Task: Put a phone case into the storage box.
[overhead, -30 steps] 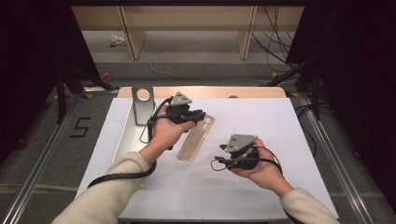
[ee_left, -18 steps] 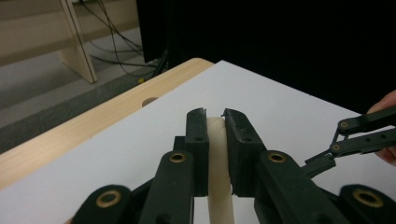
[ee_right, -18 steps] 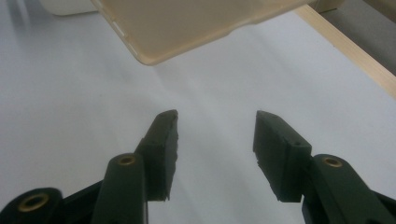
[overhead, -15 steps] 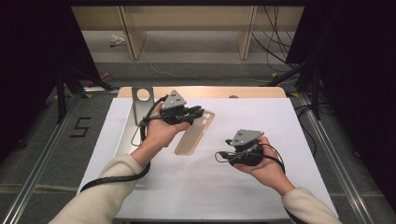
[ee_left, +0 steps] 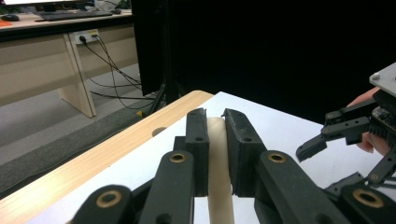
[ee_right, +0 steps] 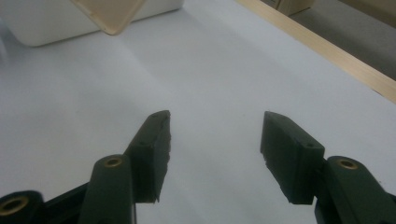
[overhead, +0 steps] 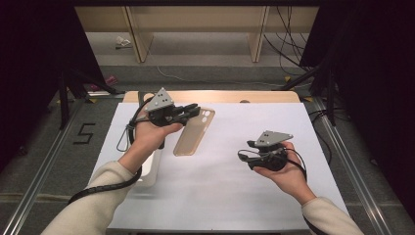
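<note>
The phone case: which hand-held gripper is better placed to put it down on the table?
Left. The left hand-held gripper is already shut on the phone case, above the table. The right hand-held gripper is open, holds nothing and is apart from it.

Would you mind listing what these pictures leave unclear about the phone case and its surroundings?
- Phone case: its gripped end is covered by the left gripper in the high view.
- White tray: mostly behind the left forearm.
- Phone case in the right gripper view: cut off by the top edge.
</note>
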A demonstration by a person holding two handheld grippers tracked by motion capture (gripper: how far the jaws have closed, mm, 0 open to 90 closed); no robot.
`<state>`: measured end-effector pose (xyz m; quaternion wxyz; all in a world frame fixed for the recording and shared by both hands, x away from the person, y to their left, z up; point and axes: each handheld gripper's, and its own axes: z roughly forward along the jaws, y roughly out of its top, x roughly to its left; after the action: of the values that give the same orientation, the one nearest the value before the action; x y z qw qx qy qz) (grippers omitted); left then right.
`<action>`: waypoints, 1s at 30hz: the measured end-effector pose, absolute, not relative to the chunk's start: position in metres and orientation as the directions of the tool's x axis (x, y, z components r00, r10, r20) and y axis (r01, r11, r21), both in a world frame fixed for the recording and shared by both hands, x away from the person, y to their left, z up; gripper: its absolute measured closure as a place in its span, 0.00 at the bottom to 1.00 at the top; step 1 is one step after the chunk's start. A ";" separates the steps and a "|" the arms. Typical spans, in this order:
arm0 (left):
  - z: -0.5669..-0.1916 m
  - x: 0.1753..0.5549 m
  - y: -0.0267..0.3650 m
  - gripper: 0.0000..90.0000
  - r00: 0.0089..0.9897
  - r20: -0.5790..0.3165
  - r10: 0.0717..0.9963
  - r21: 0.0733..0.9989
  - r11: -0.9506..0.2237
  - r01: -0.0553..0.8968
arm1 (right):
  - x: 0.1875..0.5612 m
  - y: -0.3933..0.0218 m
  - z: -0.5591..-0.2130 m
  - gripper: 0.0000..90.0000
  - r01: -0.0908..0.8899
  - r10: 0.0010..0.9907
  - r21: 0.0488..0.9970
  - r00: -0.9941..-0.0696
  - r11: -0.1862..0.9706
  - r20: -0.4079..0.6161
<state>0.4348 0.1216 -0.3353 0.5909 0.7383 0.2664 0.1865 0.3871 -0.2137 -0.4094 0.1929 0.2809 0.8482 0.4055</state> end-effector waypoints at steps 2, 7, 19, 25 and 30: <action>-0.334 0.435 0.126 0.89 0.784 -0.040 0.619 0.973 -0.154 0.171 | 0.387 -0.219 -0.408 0.45 0.329 0.645 0.807 -0.759 0.490 -0.082; -0.329 0.436 0.137 0.89 0.775 -0.038 0.631 0.978 -0.135 0.158 | 0.387 -0.230 -0.407 0.39 0.353 0.679 0.828 -0.733 0.436 -0.045; -0.315 0.441 0.158 0.89 0.754 -0.039 0.656 0.985 -0.103 0.141 | 0.384 -0.250 -0.407 0.25 0.396 0.727 0.856 -0.686 0.331 0.036; -0.307 0.443 0.169 0.89 0.740 -0.047 0.671 0.988 -0.080 0.135 | 0.382 -0.260 -0.406 0.23 0.408 0.751 0.872 -0.656 0.271 0.074; -0.304 0.446 0.178 0.89 0.728 -0.042 0.684 0.988 -0.077 0.130 | 0.379 -0.264 -0.407 0.23 0.411 0.759 0.873 -0.647 0.263 0.076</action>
<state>0.4459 0.1779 -0.3045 0.6134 0.6984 0.2915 0.2258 0.3794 -0.2635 -0.4067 0.1831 0.3784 0.7733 0.4747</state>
